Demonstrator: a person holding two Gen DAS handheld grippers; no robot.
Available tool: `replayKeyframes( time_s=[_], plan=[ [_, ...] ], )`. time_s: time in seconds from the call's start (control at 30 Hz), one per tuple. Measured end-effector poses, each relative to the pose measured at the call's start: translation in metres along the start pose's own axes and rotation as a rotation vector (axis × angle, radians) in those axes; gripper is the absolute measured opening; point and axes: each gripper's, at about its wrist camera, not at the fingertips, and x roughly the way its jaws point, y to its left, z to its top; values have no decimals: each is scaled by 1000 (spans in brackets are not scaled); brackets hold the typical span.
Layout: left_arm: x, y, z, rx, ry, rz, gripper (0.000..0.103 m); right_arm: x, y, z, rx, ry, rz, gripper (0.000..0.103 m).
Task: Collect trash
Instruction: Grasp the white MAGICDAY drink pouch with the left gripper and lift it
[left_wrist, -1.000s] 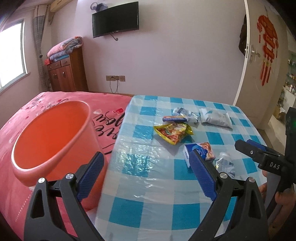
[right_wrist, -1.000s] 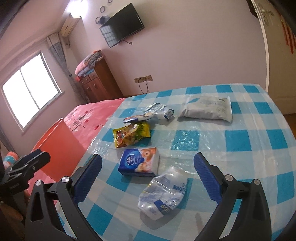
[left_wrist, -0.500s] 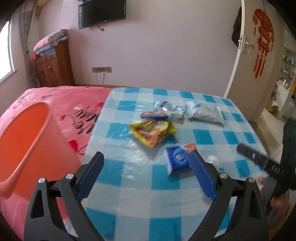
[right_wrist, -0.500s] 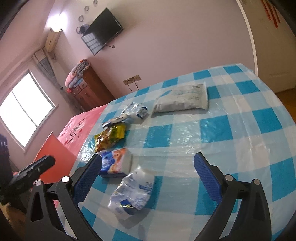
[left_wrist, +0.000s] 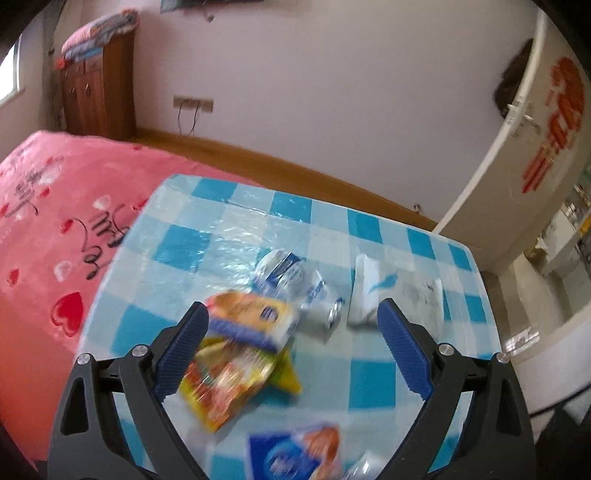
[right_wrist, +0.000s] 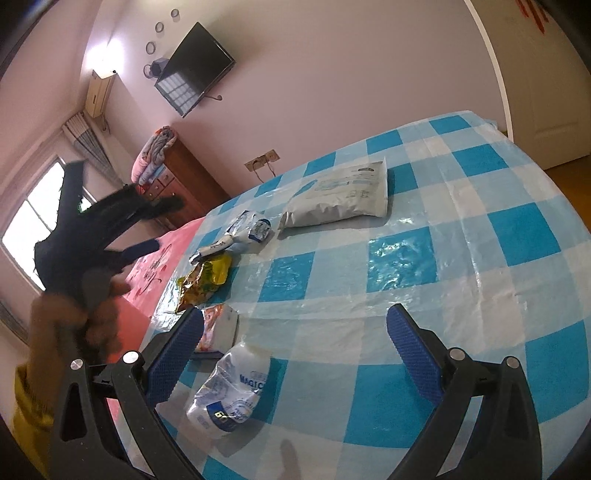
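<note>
Right wrist view: five trash items on worktop (right_wrist: 461, 236); crushed bottle (right_wrist: 229, 395) at 7 o'clock, clear, crumpled; both claws (right_wrist: 295, 354) (left_wrist: 291, 350) apart, empty.

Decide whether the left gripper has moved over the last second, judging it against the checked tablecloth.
Yes. The left gripper has advanced over the checked tablecloth toward the yellow snack wrapper, now between its open fingers; the orange bucket has left view.

Snack wrappers (left_wrist: 236, 365) motion-blurred; tissue pack (left_wrist: 295, 456) cut off, perhaps partly behind tongs.

Home bedroom; pink bedspread (left_wrist: 55, 229), wall television (right_wrist: 194, 68), wooden dresser (left_wrist: 98, 92) (folded blankets on top)
</note>
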Motion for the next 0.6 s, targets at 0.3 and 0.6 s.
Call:
replayKeyframes(
  time_s=[0.3,0.6],
  plan=[
    [69,-14,26,-102,113,90,91,2,-10,4,-4,15,31,98],
    [99,-24,26,-76,185,187,82,-2,-20,8,32,12,72,98]
  ],
)
